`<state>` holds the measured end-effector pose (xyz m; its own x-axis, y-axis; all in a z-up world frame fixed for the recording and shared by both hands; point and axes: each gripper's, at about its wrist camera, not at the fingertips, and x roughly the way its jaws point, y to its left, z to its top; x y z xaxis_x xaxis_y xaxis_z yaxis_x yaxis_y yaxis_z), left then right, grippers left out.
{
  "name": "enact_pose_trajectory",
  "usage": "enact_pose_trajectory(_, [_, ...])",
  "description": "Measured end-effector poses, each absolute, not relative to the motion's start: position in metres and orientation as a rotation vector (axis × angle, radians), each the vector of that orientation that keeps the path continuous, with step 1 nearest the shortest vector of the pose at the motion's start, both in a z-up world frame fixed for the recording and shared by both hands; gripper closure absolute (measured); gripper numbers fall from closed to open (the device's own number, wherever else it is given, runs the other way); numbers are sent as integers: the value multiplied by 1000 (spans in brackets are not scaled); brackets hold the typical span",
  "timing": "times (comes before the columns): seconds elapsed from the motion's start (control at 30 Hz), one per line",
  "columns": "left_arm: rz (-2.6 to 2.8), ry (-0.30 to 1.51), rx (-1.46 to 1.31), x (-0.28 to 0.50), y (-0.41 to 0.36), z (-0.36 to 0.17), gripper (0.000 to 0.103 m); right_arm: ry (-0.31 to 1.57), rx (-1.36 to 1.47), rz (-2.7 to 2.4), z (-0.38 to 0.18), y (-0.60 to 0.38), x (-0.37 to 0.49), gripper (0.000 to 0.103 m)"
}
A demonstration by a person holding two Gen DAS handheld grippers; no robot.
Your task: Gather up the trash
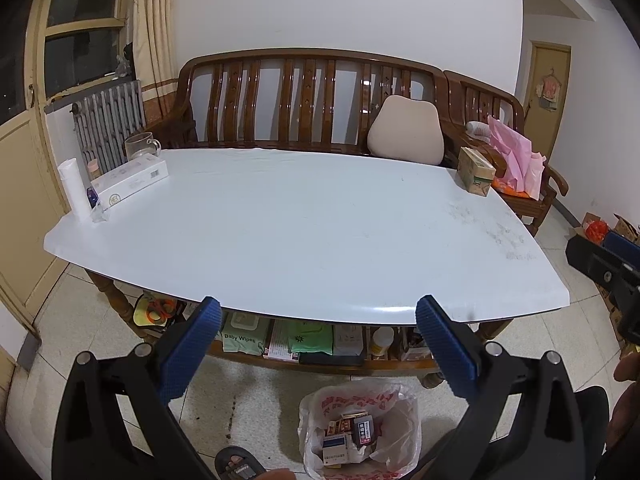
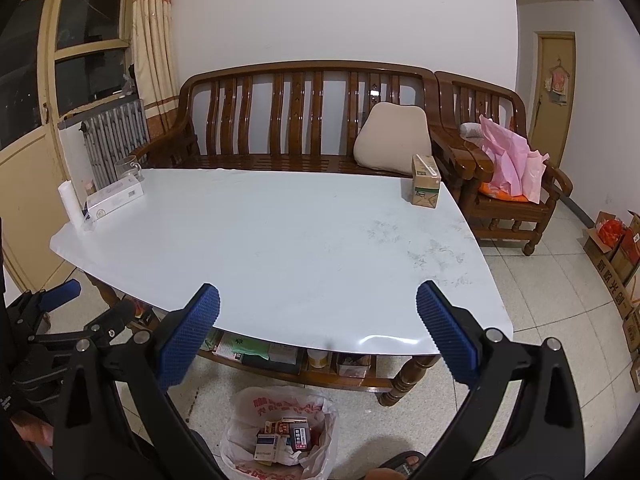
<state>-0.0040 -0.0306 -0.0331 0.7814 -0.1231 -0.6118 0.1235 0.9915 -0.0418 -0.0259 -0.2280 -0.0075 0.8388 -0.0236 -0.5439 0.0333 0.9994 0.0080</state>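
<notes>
We see the white table (image 2: 280,232) filling most of both views, and its near edge passes just behind our fingertips. Most of its top is bare; things stand only at the corners. Behind it stands the wooden sofa (image 2: 304,120) with a beige cushion (image 2: 394,140).

Our left gripper (image 1: 318,320) is wide open and holds nothing; its blue pads (image 1: 192,344) touch nothing. Our right gripper (image 2: 318,312) is also wide open and empty.

On the floor, near the front of the table and below the grippers, stands the trash bin (image 2: 280,436) lined with a white bag, with small boxes inside.

At the far left corner lie a long white box (image 1: 134,182) and a white tube (image 1: 74,188), close together. At the far right corner stands a small carton (image 2: 426,180).
</notes>
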Motion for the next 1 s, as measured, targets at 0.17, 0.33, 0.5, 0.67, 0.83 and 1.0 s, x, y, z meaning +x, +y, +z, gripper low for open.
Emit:
enact_pose_trajectory(0.17, [-130,657,0,-4,-29,-32,8,573,19,-29,-8,-228,-25,7])
enact_pose_trajectory(0.33, [-132,652,-8,-6,-29,-31,8,574,18,-29,-8,-227,-25,7])
enact_pose_trajectory(0.5, [-127,656,-14,-5,-28,-29,8,574,19,-29,-9,-227,-25,7])
enact_pose_trajectory(0.67, [-131,653,-14,-5,-29,-28,8,574,21,-28,-9,-227,-25,7])
enact_pose_trajectory(0.83, [-128,649,-17,-5,-30,-26,8,574,19,-27,-9,-227,-25,7])
enact_pose_trajectory(1.0, [-120,645,-18,-4,-30,-25,8,573,19,-30,-9,-227,-25,7])
